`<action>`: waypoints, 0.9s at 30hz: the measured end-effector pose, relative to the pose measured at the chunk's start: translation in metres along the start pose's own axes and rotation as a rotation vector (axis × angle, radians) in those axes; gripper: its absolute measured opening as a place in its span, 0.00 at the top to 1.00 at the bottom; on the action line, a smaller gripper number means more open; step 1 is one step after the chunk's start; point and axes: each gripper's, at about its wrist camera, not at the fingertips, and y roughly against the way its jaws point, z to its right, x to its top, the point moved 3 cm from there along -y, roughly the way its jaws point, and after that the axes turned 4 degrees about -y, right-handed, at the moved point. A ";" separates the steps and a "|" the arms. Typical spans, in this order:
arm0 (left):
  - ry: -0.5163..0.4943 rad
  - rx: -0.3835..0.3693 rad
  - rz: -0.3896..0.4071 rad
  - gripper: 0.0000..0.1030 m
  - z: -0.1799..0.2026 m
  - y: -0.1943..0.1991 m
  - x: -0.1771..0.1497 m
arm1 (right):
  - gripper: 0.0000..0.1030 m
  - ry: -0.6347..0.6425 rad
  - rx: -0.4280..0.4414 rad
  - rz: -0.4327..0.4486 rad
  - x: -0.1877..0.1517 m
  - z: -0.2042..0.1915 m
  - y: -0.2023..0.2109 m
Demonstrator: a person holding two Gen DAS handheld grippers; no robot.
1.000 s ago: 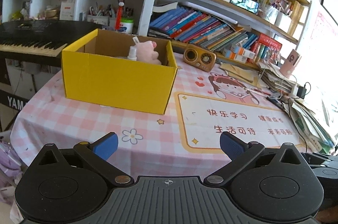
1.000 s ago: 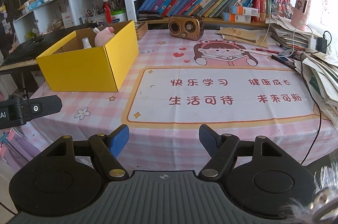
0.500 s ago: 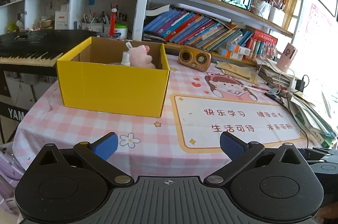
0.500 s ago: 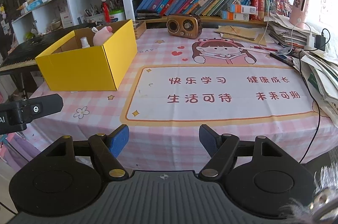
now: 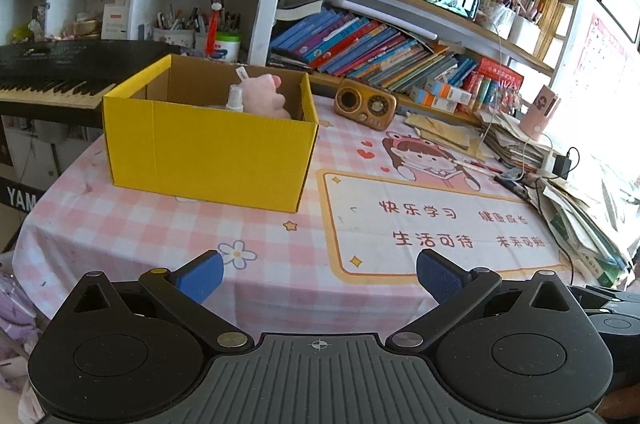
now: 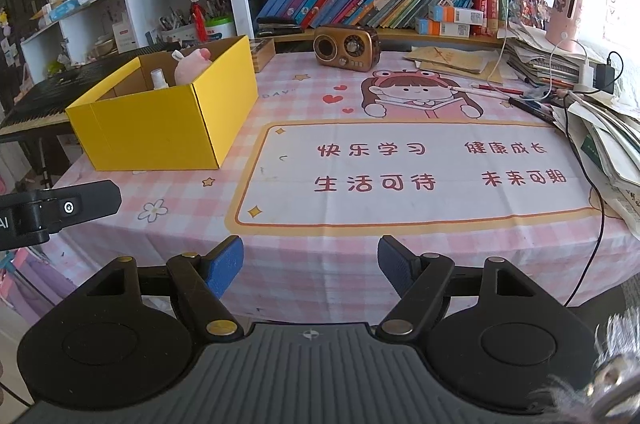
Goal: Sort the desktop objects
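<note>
Yellow box (image 5: 208, 151): one plush (image 5: 264, 95), one bottle (image 5: 234, 98).

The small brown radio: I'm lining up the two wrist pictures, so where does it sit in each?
Left wrist view: the radio stands right of centre, upper half, just right of the yellow box.
Right wrist view: the radio stands near the top centre, right of the yellow box.
Shared landmark: the cartoon girl print in front of it.

A table in a pink checked cloth (image 6: 328, 264) carries a yellow cardboard box (image 6: 160, 119) at left, a brown retro radio (image 6: 346, 46) top centre, and paper stacks (image 6: 608, 139) at right.
</note>
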 end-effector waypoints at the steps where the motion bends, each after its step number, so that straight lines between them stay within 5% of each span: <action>1: -0.002 -0.003 -0.001 0.00 0.001 0.000 0.000 | 0.28 0.000 0.001 -0.001 0.000 0.000 0.000; 14: -0.010 -0.003 -0.019 0.00 0.004 -0.001 -0.002 | 0.17 -0.002 -0.013 -0.008 -0.004 0.005 0.003; 18: -0.009 -0.003 -0.023 0.00 0.005 -0.002 -0.002 | 0.04 -0.005 -0.028 -0.019 -0.003 0.005 0.001; 27: -0.013 0.000 -0.036 0.00 0.006 -0.006 -0.002 | 0.02 -0.017 -0.035 -0.032 -0.003 0.007 -0.001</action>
